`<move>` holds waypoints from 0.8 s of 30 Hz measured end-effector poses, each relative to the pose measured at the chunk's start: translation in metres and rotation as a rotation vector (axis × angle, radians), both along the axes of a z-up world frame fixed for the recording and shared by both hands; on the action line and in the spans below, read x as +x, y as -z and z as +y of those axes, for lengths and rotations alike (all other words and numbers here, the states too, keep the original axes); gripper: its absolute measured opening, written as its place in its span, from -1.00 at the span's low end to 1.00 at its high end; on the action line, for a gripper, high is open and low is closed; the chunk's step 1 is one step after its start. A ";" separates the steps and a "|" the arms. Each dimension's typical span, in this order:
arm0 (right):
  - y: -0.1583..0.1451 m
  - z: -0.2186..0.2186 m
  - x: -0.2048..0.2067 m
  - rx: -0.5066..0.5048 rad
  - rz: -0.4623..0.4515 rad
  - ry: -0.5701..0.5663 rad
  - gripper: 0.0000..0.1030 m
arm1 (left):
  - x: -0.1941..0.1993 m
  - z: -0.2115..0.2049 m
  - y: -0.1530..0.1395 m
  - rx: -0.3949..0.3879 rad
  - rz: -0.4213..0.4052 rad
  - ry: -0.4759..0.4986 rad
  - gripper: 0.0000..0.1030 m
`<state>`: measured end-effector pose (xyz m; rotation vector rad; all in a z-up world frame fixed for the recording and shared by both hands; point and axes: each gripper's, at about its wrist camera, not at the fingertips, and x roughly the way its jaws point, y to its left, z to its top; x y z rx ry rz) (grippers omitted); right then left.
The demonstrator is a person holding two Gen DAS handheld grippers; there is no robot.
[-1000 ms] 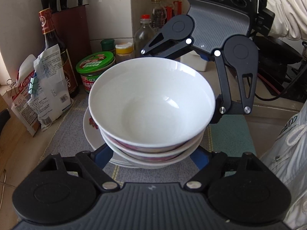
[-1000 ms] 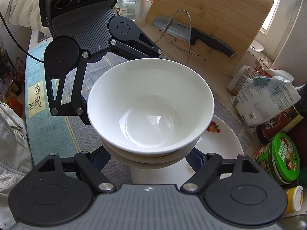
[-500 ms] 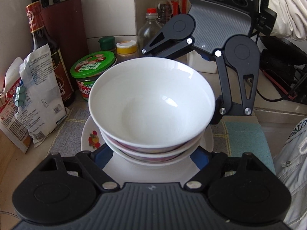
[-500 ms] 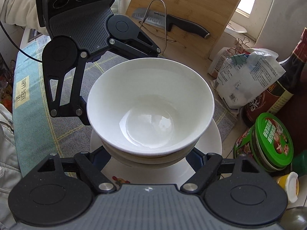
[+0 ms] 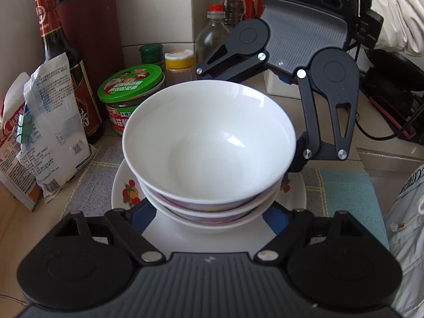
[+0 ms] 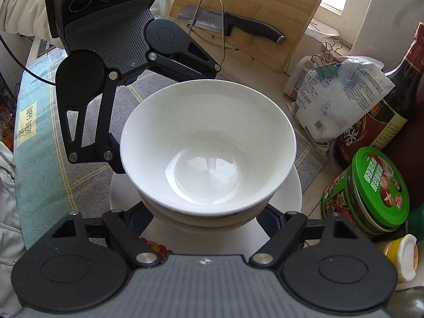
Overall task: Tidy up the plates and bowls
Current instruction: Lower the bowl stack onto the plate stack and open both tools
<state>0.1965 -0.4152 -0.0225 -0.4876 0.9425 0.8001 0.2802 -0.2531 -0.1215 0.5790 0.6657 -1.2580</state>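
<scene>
Two claws flank one stack of bowls (image 5: 209,159) from opposite sides: the left claw (image 5: 209,213) and the right claw (image 6: 209,212) each have their fingers spread around the lowest bowl, seemingly cradling it; whether they press it cannot be told. The stack sits above a fruit-patterned plate (image 5: 127,193) on the tabletop's checked mat (image 5: 90,182). Glazed ceramic looks heavy, rigid, slippery and breakable; holding low under the bottom bowl's wall seems safest.

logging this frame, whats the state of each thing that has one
bowl stack: nested, upright, top bowl empty, gripped from both sides
plate: under the stack
left tongs: shut on bowl stack
right tongs: shut on bowl stack
green-lid jar: lid on
knife: against the cutting board
</scene>
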 end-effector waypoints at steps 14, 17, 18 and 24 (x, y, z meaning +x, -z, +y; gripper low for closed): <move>0.002 0.002 0.000 0.004 -0.013 0.012 0.97 | -0.002 0.003 0.000 -0.027 -0.035 -0.009 0.88; 0.000 0.002 -0.002 0.003 -0.033 0.021 1.00 | -0.006 0.007 0.000 -0.031 -0.056 -0.020 0.92; 0.000 0.001 -0.003 0.000 -0.036 0.028 1.00 | -0.008 0.009 0.000 -0.030 -0.061 -0.025 0.95; -0.003 -0.003 -0.008 -0.009 -0.052 0.075 1.00 | -0.012 0.023 -0.001 -0.047 -0.098 -0.140 0.97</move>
